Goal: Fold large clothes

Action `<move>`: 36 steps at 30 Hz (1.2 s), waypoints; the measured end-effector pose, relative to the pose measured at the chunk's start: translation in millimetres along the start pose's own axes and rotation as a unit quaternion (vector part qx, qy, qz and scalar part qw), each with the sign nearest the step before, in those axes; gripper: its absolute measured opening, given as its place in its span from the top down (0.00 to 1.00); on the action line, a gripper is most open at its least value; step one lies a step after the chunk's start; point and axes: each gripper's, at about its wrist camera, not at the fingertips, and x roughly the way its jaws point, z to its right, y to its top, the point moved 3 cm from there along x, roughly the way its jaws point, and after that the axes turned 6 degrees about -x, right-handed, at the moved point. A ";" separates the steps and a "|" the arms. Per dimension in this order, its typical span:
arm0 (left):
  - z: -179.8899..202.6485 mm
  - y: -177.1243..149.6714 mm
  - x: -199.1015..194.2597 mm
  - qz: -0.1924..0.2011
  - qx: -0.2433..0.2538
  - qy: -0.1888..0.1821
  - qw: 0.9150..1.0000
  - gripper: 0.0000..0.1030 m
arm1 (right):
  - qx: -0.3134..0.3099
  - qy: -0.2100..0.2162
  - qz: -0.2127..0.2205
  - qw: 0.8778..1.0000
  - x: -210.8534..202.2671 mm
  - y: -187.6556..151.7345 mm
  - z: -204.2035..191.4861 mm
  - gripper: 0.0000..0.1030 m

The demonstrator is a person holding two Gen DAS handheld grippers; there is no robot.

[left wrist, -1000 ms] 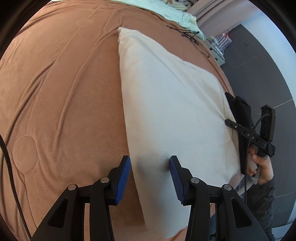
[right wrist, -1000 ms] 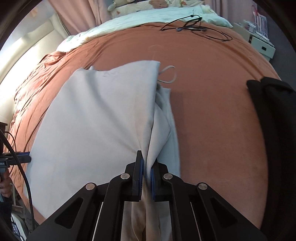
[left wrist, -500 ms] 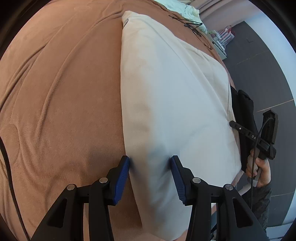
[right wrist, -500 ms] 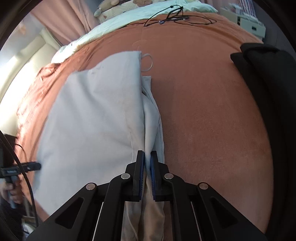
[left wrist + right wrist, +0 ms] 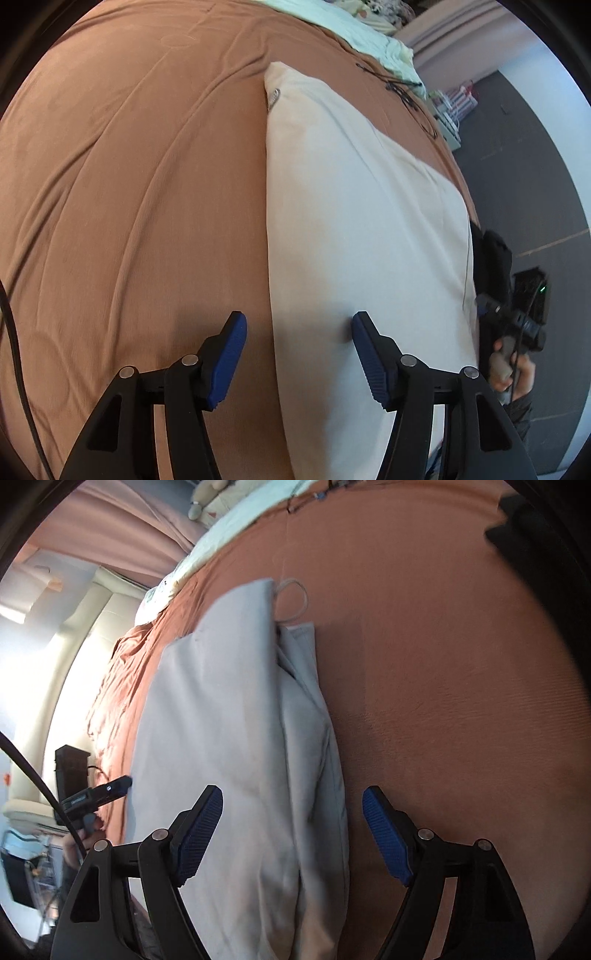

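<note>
I have both jaws opening. The left gripper [image 5: 297,334] straddles the garment's [image 5: 354,229] near left edge, and the right gripper [image 5: 293,812] frees its bunched right fold on the bed [image 5: 443,701]. Loose layers there may spring apart.

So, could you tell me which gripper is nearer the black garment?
Right. The right gripper sits beside the black garment, at the cream garment's near edge; the left gripper straddles its far edge.

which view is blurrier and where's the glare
Right wrist view: motion-smeared, the folded pale grey garment soft-edged, window glare blowing out the left edge. Left wrist view: sharper, fisheye-bulged rust-brown bedspread, shadow beneath the jaws.
</note>
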 end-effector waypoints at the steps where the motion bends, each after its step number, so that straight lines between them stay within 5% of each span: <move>1: -0.9 4.7 2.8 -0.001 -0.001 -0.001 1.000 0.40 | 0.005 0.011 -0.004 1.000 4.6 3.4 3.5 0.25; 12: -4.9 50.6 30.2 -0.007 -0.006 -0.023 1.000 0.40 | 0.024 0.110 -0.021 0.993 49.3 61.0 18.8 0.26; 21: -3.2 76.2 48.5 -0.007 -0.019 -0.047 0.999 0.40 | 0.006 0.098 -0.043 0.994 68.7 80.4 22.6 0.49; 25: -2.7 81.0 50.4 -0.009 -0.024 -0.049 0.998 0.41 | -0.010 0.081 -0.033 0.996 53.1 69.2 6.3 0.79; 36: 10.6 65.5 7.9 0.015 -0.014 -0.031 0.999 0.78 | -0.110 0.024 0.027 0.993 4.7 47.7 -81.0 0.88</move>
